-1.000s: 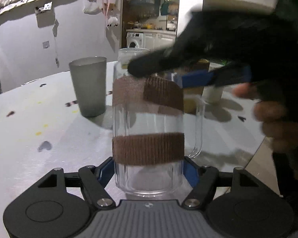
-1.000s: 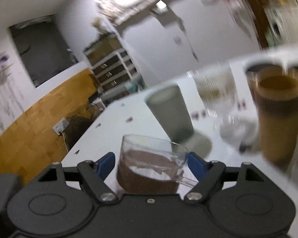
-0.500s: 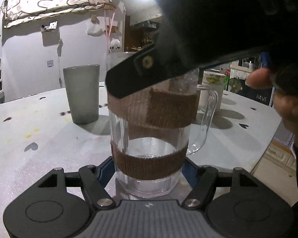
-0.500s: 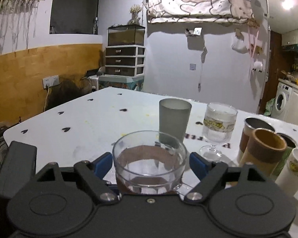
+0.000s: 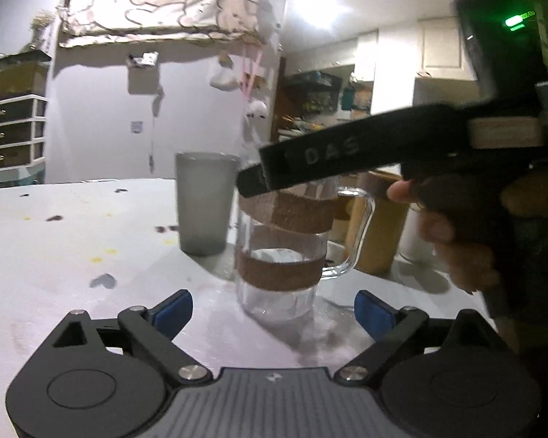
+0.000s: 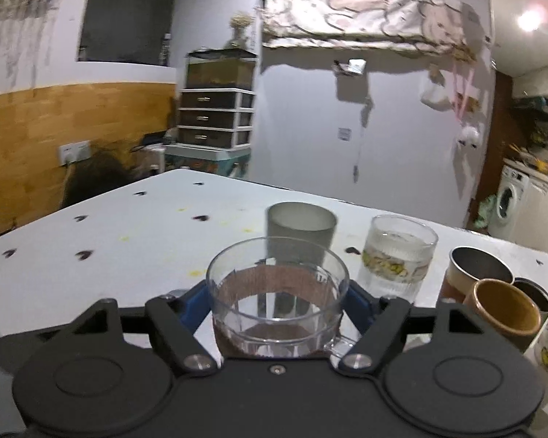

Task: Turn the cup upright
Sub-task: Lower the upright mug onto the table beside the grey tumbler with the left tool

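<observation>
Left wrist view: the left gripper (image 5: 273,310) sits at the lower centre of the frame with its blue pads spread wide and nothing between them. Just beyond it the glass mug (image 5: 283,252) stands upright on the white table (image 5: 73,241), mouth up, handle to frame right, with two brown fabric bands round its body. The right gripper (image 5: 252,182) reaches in from the upper right and meets the mug near its rim; its black finger carries raised letters reading "DAS", any further characters being unreadable. A grey tumbler (image 5: 204,204) stands close behind the mug, to frame left. Right wrist view: the right gripper (image 6: 276,303) has its blue pads pressed against both sides of the glass mug (image 6: 277,292), clamping it at the centre of the frame, open mouth upward. Behind stand the grey tumbler (image 6: 300,231) and a ribbed clear glass (image 6: 396,255) bearing a yellowish printed band too blurred to read. Brown cups (image 6: 506,312) cluster at the right edge.
</observation>
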### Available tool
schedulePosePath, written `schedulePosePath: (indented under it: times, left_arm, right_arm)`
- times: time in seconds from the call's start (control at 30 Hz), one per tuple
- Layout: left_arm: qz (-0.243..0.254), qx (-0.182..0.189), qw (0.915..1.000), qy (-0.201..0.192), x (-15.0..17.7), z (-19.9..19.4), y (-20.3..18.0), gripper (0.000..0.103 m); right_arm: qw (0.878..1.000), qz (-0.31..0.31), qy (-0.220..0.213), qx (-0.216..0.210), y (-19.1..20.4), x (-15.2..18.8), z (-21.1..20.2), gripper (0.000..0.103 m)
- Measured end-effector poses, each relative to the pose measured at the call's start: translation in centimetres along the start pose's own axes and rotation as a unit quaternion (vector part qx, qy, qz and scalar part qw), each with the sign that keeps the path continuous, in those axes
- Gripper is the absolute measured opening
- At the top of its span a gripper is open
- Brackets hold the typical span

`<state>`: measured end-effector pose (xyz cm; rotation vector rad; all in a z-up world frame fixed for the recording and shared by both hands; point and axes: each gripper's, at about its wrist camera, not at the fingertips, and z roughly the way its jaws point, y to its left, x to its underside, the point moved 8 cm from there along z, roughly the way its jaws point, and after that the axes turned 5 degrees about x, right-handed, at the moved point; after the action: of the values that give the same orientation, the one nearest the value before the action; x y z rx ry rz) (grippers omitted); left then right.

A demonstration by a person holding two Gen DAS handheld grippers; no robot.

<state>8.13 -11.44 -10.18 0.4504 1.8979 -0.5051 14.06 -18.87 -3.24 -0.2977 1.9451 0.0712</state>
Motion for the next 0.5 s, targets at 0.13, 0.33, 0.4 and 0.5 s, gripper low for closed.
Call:
schedulePosePath:
  times: [0.13,0.33,0.4,0.5]
  left_arm:
    - [-0.006,-0.012,0.9999,-0.008,-0.1,-0.5,0.6,0.095]
    - [-0.015,-0.021,0.9996,-0.01,-0.1,-1.0,0.8,0.095]
    - [-0.019,-0.028,0.9994,-0.008,-0.2,-1.0,0.9,0.095]
    - [-0.023,-0.035,0.9991,-0.008,-0.4,-1.2,1.1,0.095]
  right_arm:
    - [1.0,0.019,-0.001,0.017,-1.3,-0.7,1.9,0.077]
    - [0.999,0.043,0.014,0.023,-2.3,-1.0,4.1,0.077]
    - [0.999,0.043,0.013,0.027,-2.2,-0.9,4.4,0.077]
    - [0.999,0.044,0.015,0.022,-2.2,-1.0,4.3,0.079]
